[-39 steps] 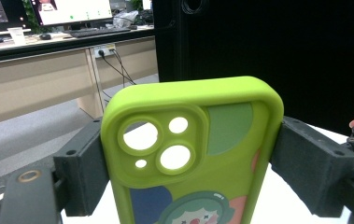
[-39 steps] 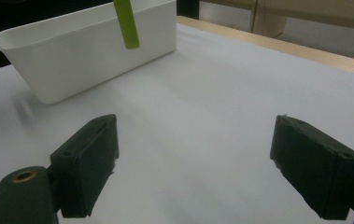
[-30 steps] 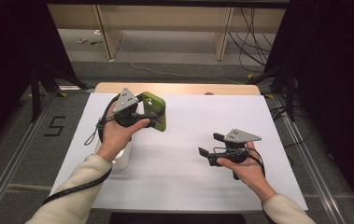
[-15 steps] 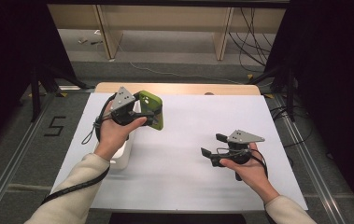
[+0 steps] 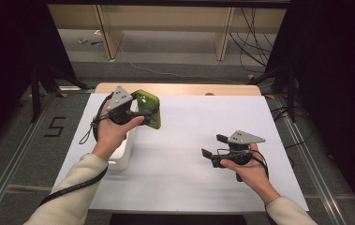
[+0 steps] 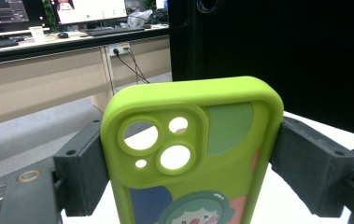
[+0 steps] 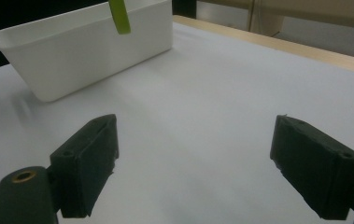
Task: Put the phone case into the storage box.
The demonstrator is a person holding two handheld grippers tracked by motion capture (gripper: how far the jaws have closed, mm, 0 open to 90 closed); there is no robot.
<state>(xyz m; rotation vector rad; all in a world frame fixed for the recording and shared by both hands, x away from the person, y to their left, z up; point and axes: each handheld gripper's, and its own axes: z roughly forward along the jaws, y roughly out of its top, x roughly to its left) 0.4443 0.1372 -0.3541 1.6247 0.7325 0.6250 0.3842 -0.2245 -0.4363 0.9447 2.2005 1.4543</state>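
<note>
Now our left tool (image 5: 142, 110) grips the green case (image 5: 148, 108) above the bin (image 5: 121, 157), while our right tool (image 5: 211, 146) stays spread over the table (image 5: 184, 183).

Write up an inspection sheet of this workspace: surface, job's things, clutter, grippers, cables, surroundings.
Surface: table with a white cover, wooden far edge bare.
Job's things: green phone case held off the table; white bin at the table's left side.
Clutter: nothing seen.
Grippers: left gripper shut on the case's two long sides, above the bin; right gripper open, low over bare table.
Cables: a black cable trails along the left forearm; loose leads hang beyond the table.
Surroundings: dark panels both sides, floor mark "5", wooden frame behind.
</note>
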